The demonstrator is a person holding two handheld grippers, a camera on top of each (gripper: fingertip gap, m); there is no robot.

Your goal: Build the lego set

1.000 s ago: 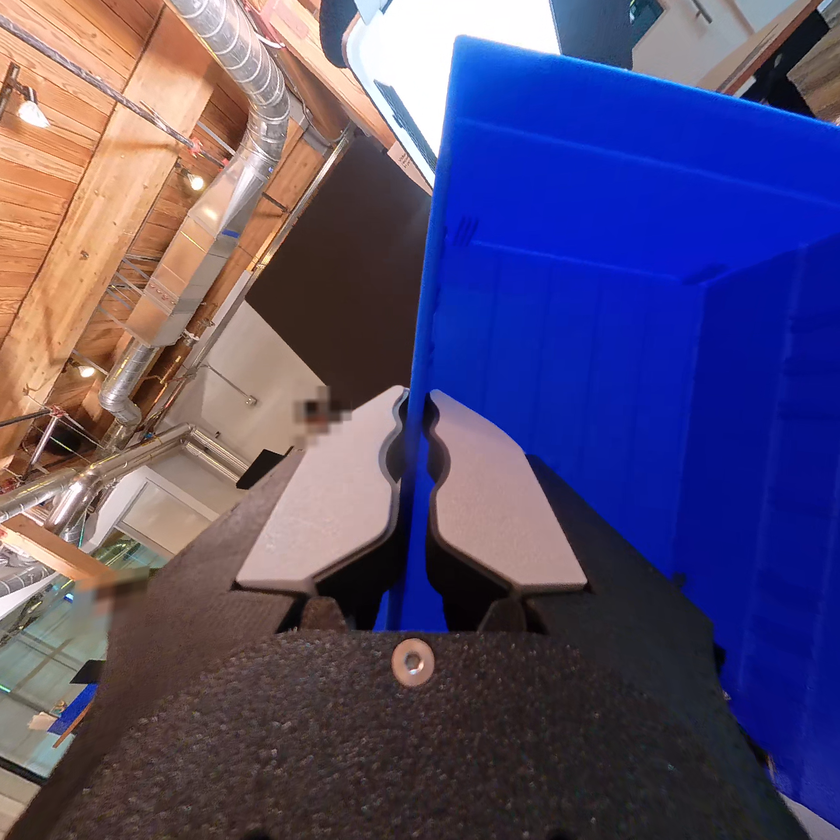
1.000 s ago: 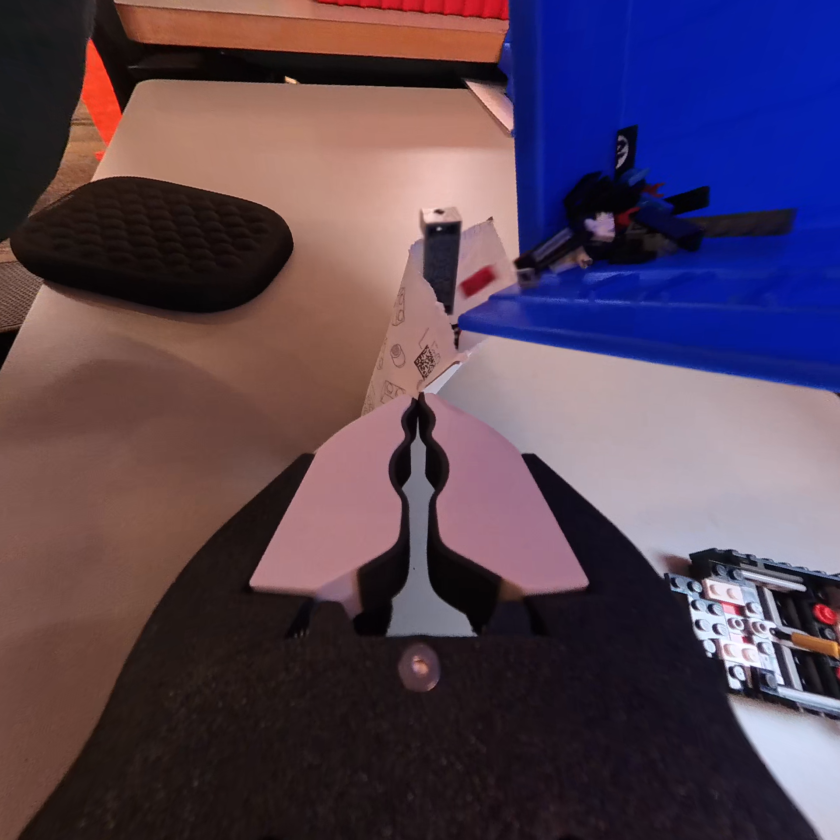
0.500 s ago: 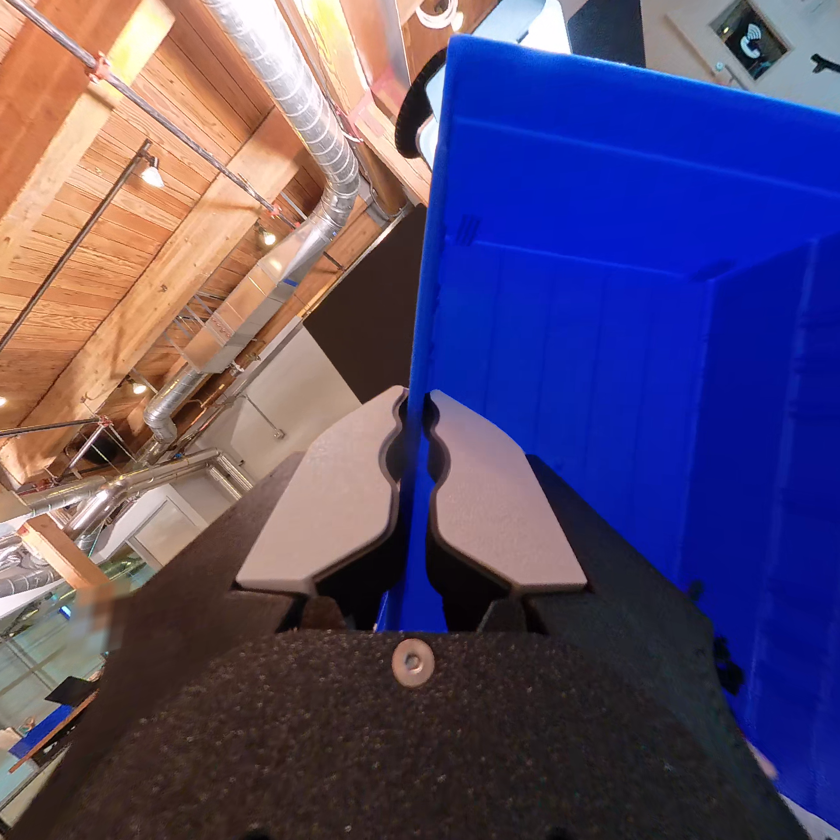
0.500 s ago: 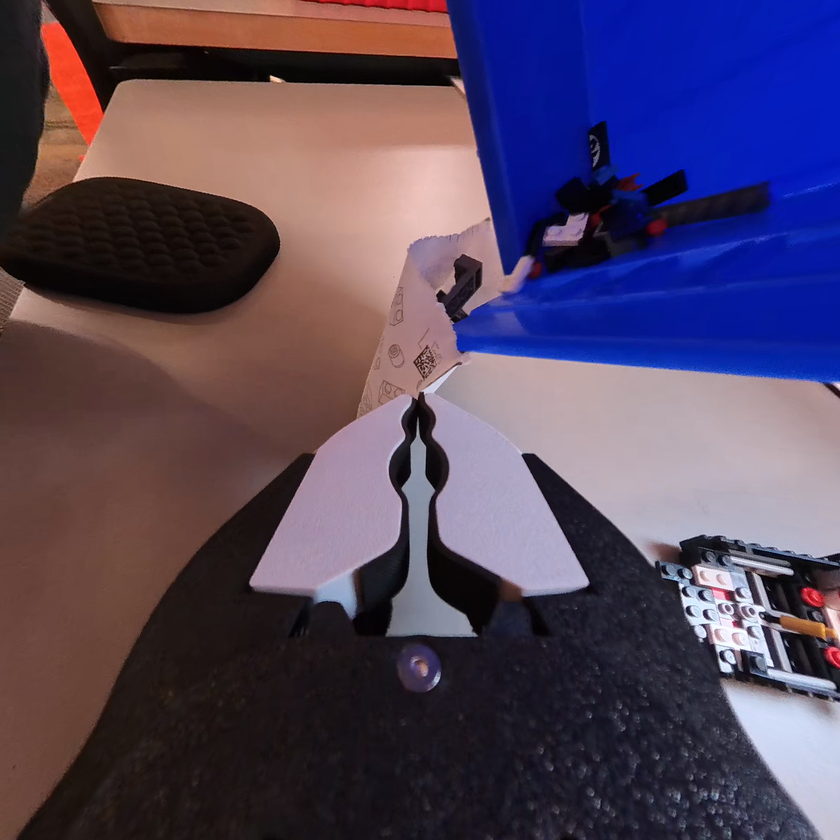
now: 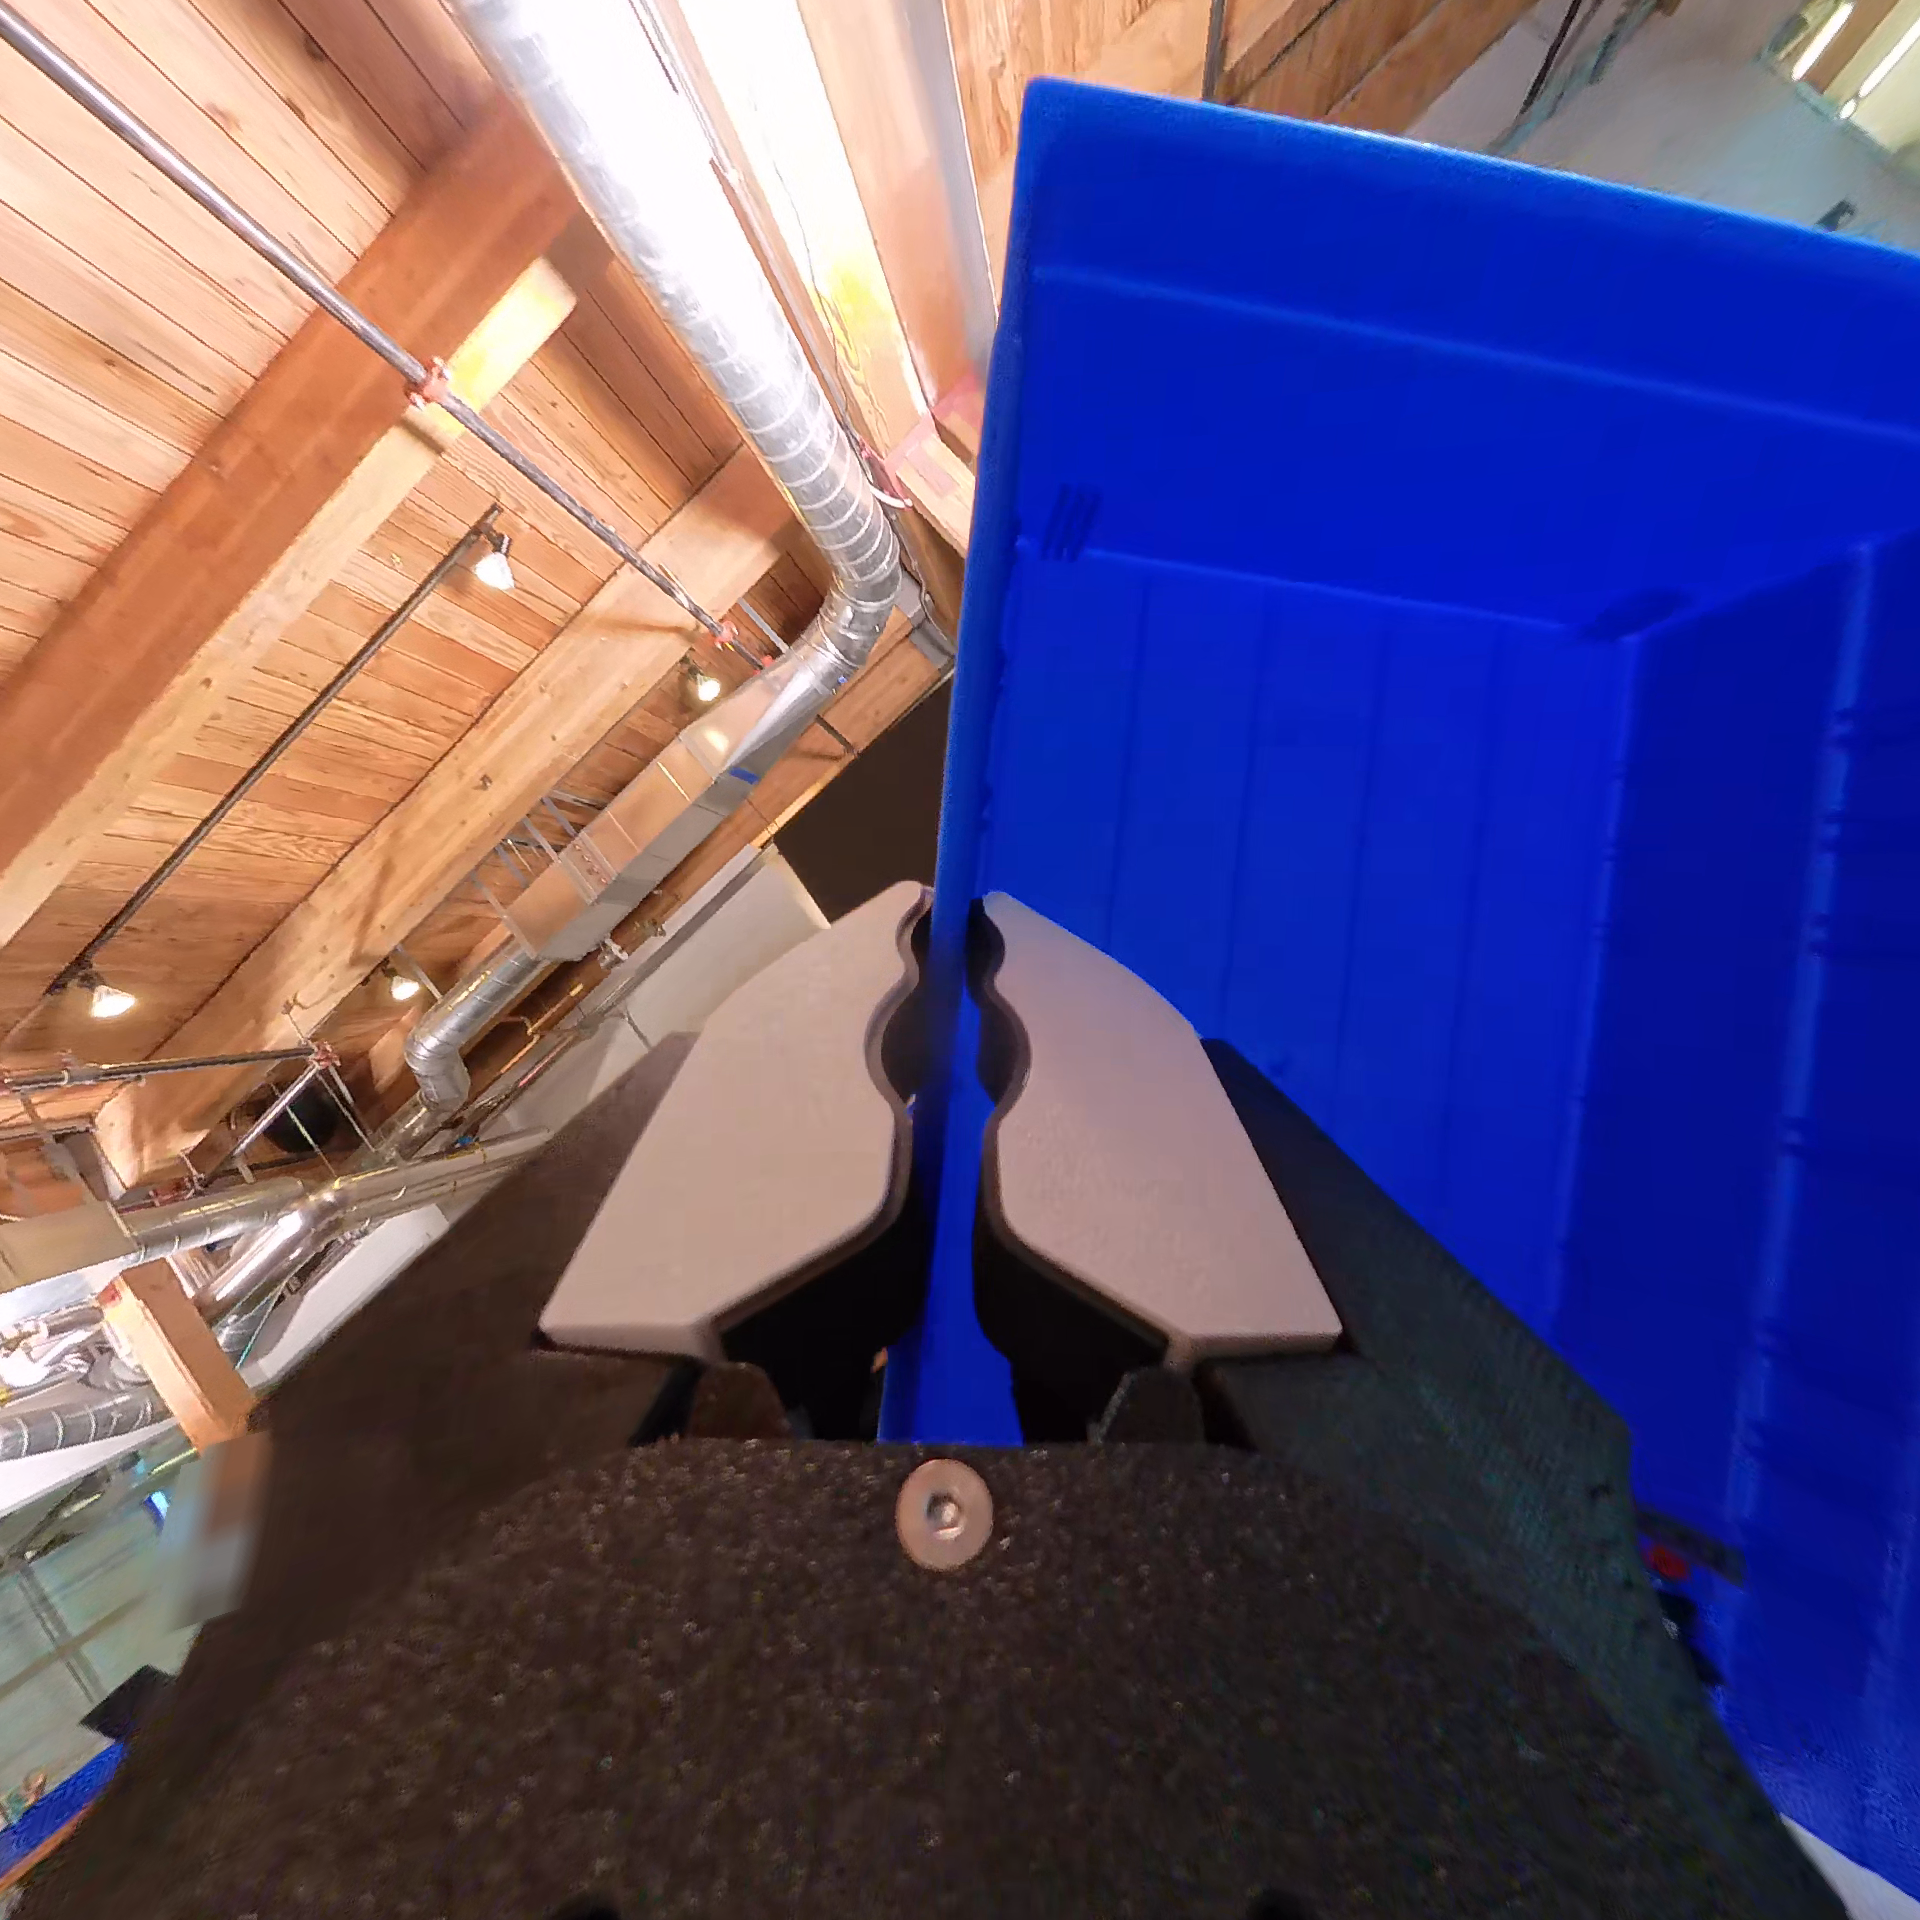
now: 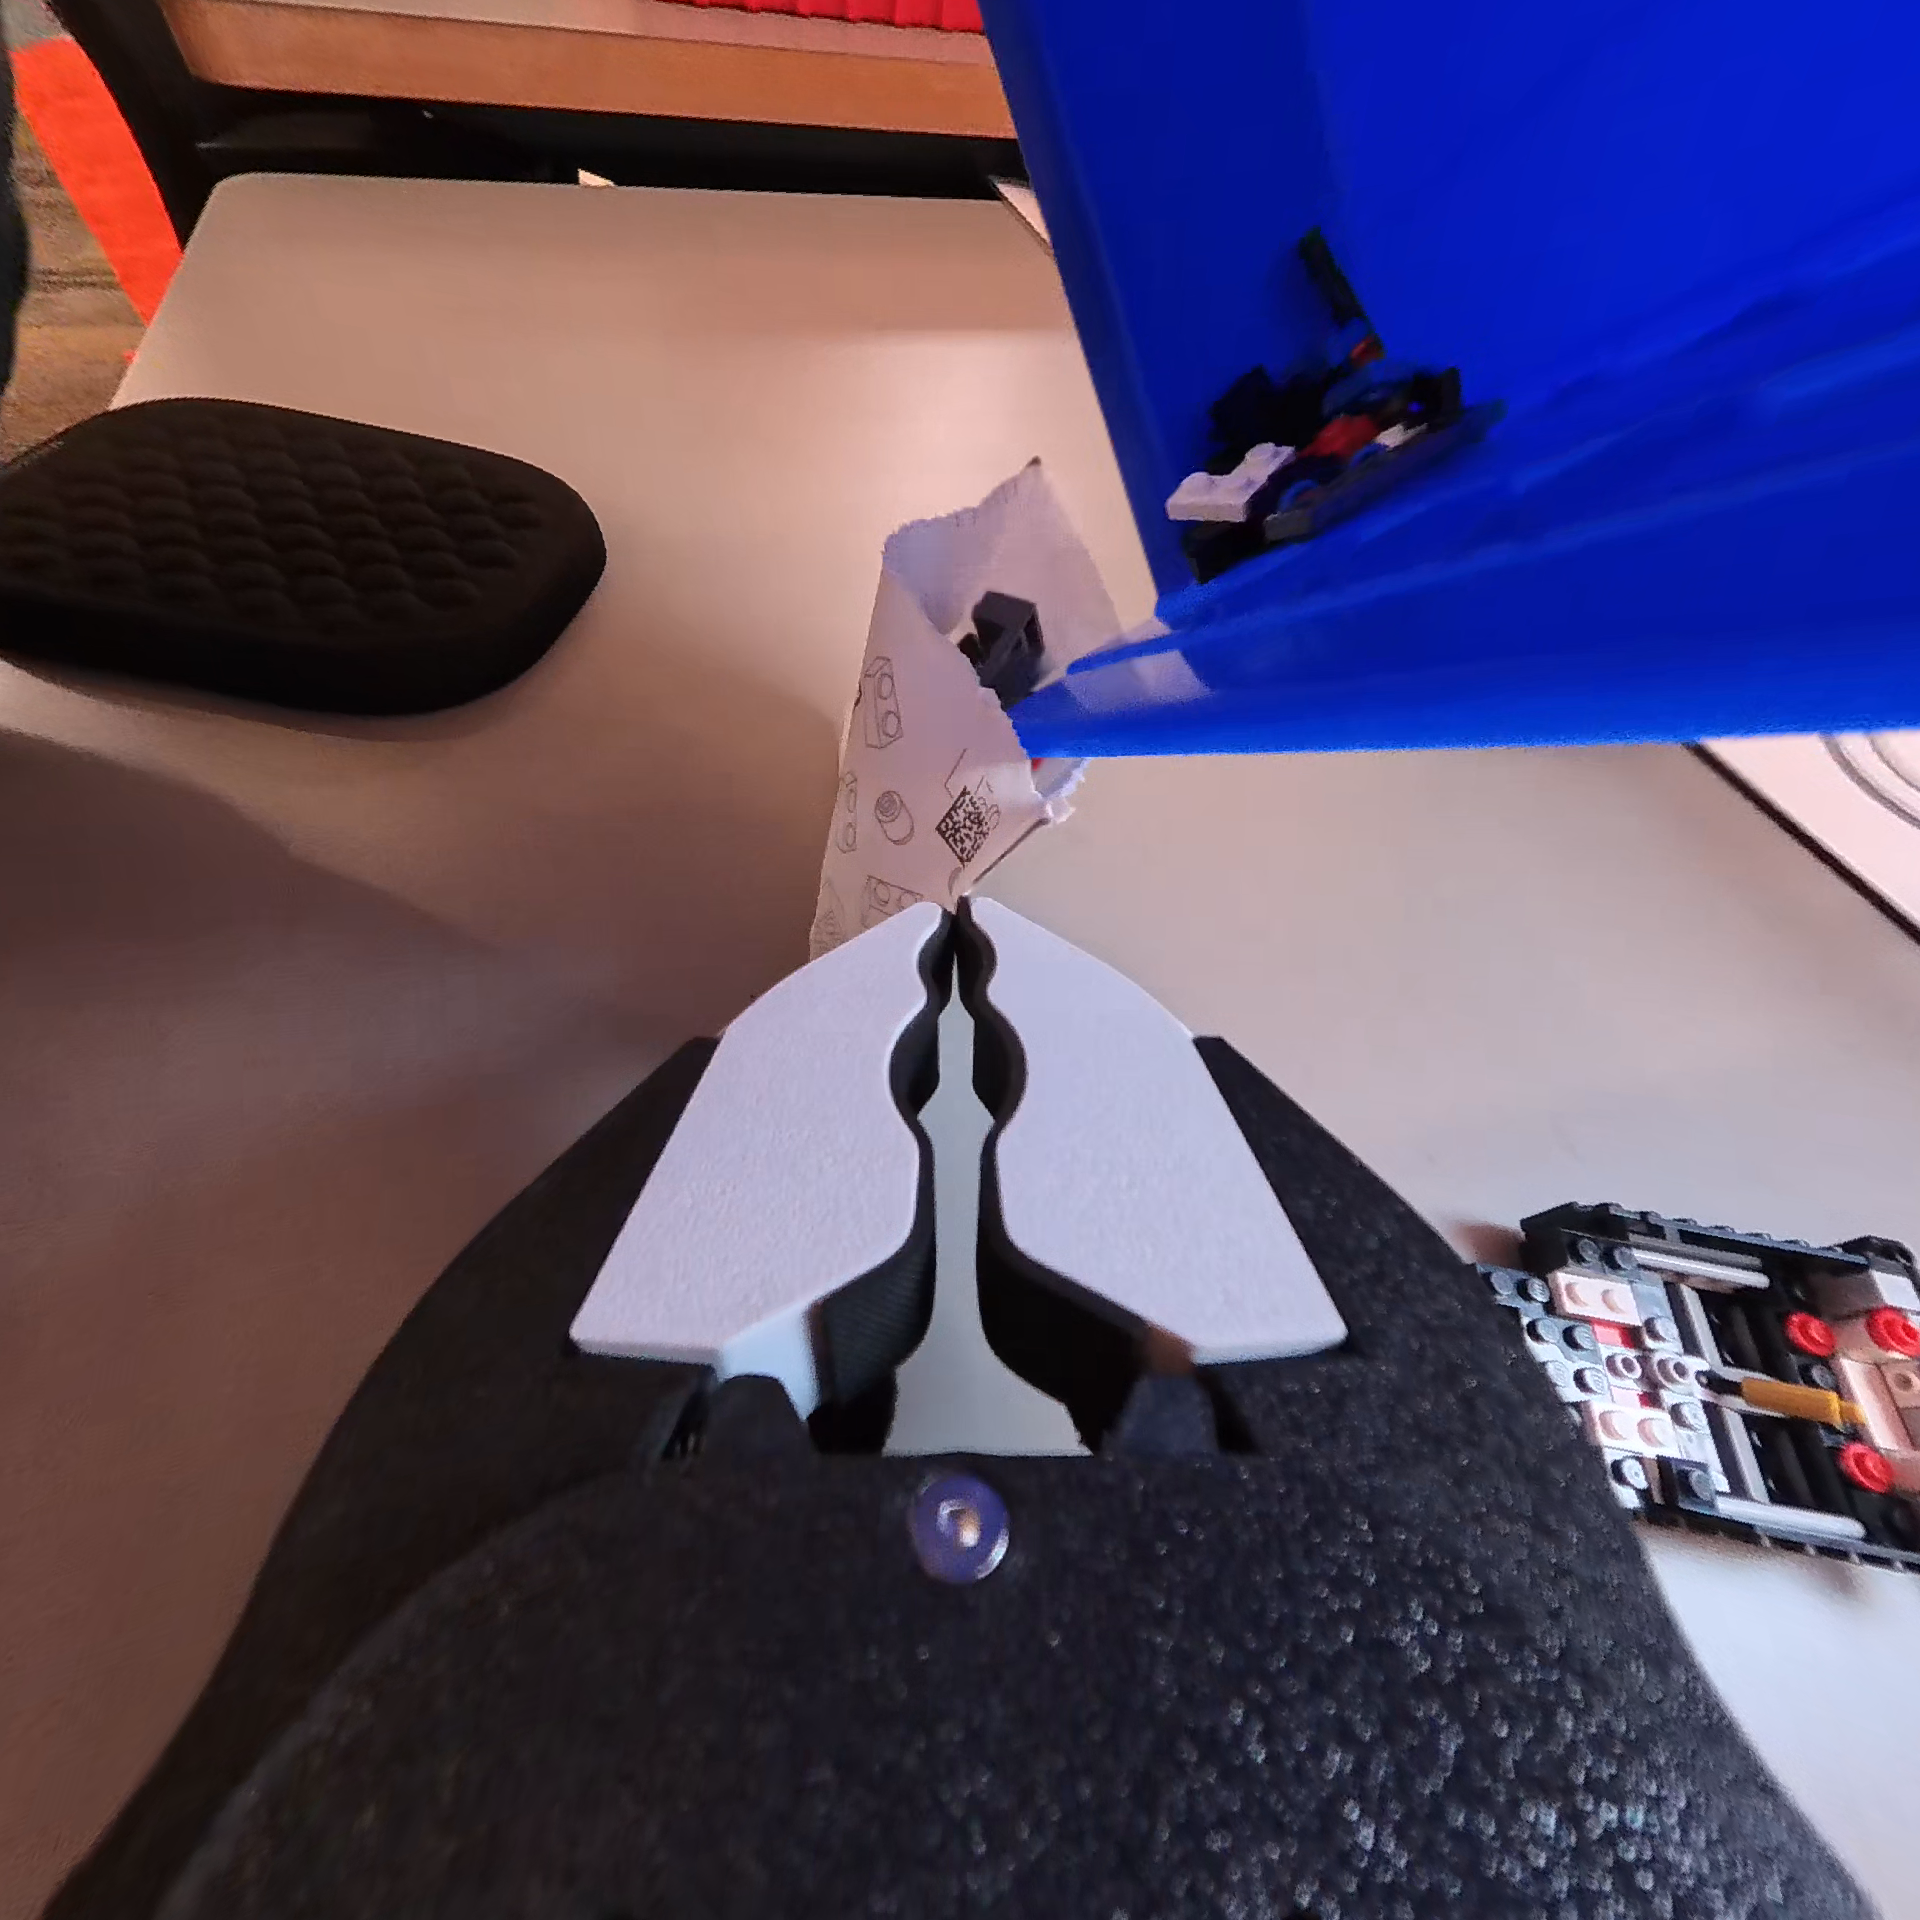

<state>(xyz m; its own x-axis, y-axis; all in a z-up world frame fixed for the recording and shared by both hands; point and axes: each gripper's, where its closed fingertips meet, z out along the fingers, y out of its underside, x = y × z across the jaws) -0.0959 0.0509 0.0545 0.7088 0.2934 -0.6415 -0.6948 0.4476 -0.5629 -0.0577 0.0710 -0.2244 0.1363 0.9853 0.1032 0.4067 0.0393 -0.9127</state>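
The left gripper (image 5: 951,914) clamps the stiff, light blue bin's (image 5: 1455,727) wall, tipped so loose lego pieces (image 6: 1320,457) slide toward the flimsy white paper bag (image 6: 914,748) pinched by the right gripper (image 6: 956,914) at its near corner.

Left wrist faces ceiling; right faces table; both share blue bin (image 5: 1455,831).
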